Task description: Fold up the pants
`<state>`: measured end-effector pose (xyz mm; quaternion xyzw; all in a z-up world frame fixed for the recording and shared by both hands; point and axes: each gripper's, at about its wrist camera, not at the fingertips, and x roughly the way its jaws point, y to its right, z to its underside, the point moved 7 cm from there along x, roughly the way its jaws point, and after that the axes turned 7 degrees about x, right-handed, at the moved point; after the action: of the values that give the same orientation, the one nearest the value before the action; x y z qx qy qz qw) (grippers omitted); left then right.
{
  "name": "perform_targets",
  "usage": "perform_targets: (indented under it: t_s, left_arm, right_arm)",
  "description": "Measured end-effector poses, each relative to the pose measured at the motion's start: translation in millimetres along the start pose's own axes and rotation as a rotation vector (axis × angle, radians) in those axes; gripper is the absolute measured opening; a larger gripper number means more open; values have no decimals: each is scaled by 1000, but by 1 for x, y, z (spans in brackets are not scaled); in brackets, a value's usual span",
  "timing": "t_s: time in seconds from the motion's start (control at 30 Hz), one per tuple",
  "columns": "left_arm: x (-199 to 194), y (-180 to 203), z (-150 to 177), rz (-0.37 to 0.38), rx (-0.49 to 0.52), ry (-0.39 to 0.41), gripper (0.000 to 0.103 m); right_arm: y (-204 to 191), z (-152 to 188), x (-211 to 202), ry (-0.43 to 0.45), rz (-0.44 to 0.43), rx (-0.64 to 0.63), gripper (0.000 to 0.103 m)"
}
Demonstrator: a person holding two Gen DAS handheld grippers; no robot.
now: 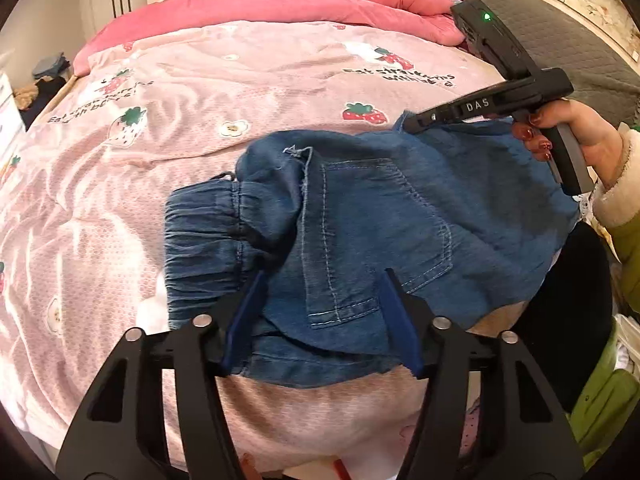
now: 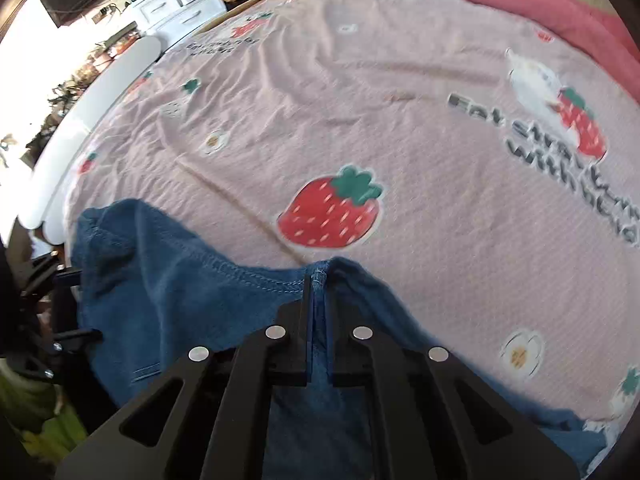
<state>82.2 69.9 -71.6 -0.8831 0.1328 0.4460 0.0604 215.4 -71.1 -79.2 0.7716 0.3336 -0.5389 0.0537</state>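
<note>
Blue denim pants lie partly folded on the pink strawberry bedspread, elastic waistband to the left and back pocket facing up. My left gripper is open, its blue-padded fingers straddling the near edge of the pants by the pocket. My right gripper is shut on a hemmed edge of the pants and holds it over the bed. In the left wrist view the right gripper is at the far right edge of the pants.
A rolled pink quilt lies along the far side of the bed. A grey headboard is at the right. White drawers stand beyond the bed. Green clothing is at the near right.
</note>
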Motion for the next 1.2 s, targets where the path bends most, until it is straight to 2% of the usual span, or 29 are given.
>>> perform_targets:
  t_s: [0.13,0.23,0.3,0.33,0.37,0.4,0.5,0.63,0.8,0.87,1.0,1.03,1.1,1.13,1.2]
  left_arm:
    - [-2,-6,3,15,-7,7,47]
    - [-2,-7,4,25,-17,11,47]
    - [-3,-7,4,24,-13,11,47]
    - [-3,-6,4,23,-12,10,47]
    - [-2,-7,4,25,-14,11,47]
    - [-3,-7,4,26,-15,11,47]
    - [-4,-8,2,24,-18,15,47]
    - [-21,1,-7,17,-16,53,48]
    - [-46,21,-33,39,-10,142,57]
    - [-44,32,-40,51,-8,153,58]
    - [-13,47,-34,69,-11,73,59]
    - [-8,48,-30,54,-5,54,59]
    - [5,39,-17,-25,20,3,59]
    - [10,31,-11,-43,3,-20,59]
    - [11,17,-2,-26,-33,-31,58]
  right_arm:
    - [12,-17,0,56,9,29,3]
    - [15,-15,22,24,32,8,3]
    - [20,-12,21,33,4,19,4]
    - [25,-13,16,45,-3,36,10]
    - [34,-13,5,65,8,57,25]
    - [42,-12,-7,85,20,72,31]
    - [59,-1,-51,157,44,106,34]
    - [62,43,-103,235,50,105,50]
    - [26,119,-107,188,26,39,53]
    - [13,135,-104,176,18,14,53]
    - [-3,163,-88,113,-3,0,52]
    - [-3,170,-84,83,7,0,52]
    - [-8,189,-75,17,4,-13,52]
    - [-9,197,-72,-9,14,-16,53]
    - [-8,214,-69,-44,36,-9,53]
